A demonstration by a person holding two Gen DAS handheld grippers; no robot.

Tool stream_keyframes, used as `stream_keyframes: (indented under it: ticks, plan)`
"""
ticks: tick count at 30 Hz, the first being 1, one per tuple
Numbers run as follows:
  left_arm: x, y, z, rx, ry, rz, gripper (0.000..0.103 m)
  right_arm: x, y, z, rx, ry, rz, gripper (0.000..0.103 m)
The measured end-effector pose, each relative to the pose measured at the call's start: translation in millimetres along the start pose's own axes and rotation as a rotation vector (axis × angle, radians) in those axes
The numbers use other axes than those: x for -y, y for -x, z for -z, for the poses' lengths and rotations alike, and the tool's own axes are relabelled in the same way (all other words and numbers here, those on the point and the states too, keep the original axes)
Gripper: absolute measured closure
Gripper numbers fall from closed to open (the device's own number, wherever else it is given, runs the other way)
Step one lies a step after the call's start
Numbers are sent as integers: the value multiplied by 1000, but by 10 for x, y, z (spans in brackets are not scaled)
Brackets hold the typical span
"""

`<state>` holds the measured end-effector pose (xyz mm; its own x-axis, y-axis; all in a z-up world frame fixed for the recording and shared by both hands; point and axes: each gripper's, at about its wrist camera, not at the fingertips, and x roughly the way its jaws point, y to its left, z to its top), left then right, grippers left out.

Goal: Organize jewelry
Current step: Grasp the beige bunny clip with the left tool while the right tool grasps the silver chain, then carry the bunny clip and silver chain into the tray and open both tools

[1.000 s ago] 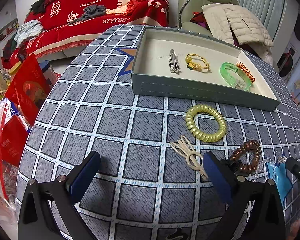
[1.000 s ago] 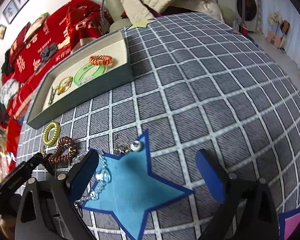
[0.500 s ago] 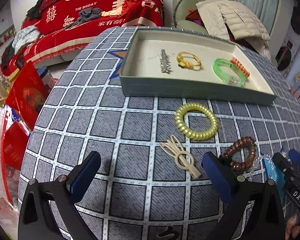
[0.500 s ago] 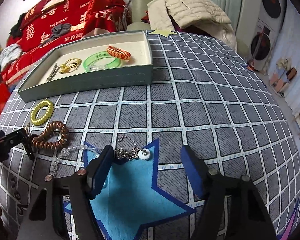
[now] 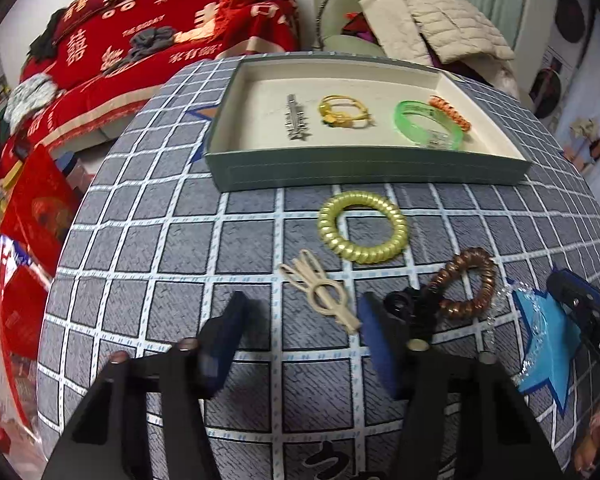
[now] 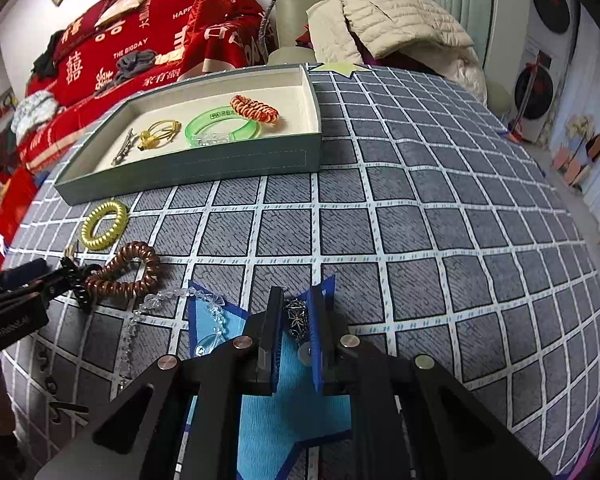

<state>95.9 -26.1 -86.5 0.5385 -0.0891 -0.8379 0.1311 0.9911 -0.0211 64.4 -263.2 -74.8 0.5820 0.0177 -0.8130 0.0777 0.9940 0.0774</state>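
Now silver chain [image 6: 297, 317] pinched between right gripper [image 6: 295, 322] jaws, just closed.

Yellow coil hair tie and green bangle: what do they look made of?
Yellow coil hair tie: likely glossy plastic, judging by its smooth spiral ridges with highlights. Green bangle: seemingly translucent plastic or resin, since the tray shows through it.

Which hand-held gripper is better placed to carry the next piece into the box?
The right hand-held gripper: its jaws have just closed on the silver chain. The left hand-held gripper has been closing but grips nothing, with the cream hair clip between its jaws.
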Motion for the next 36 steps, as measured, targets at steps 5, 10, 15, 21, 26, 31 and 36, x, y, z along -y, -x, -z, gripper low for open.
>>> stream_keyframes:
  ticks: [5,10,15,21,26,31,36]
  plan:
    - [59,35,32,19,-60,35,73,137,37,33,-7,-64,-49,90]
    - [-10,71,67,26,-38,96,73,248,77,53,-5,-114,-84,90]
    - [-75,181,76,47,-32,117,73,306,139,37,0,-150,-119,90]
    - [-121,340,38,77,-37,135,73,316,249,-21,12,-159,-163,90]
    - [-109,454,-41,104,-51,149,73,316,333,-120,20,-176,-208,90]
    - [-104,573,-216,138,-61,167,73,305,405,-301,35,-190,-254,90]
    - [-104,608,-448,167,-69,169,73,245,422,-587,55,-187,-293,90]
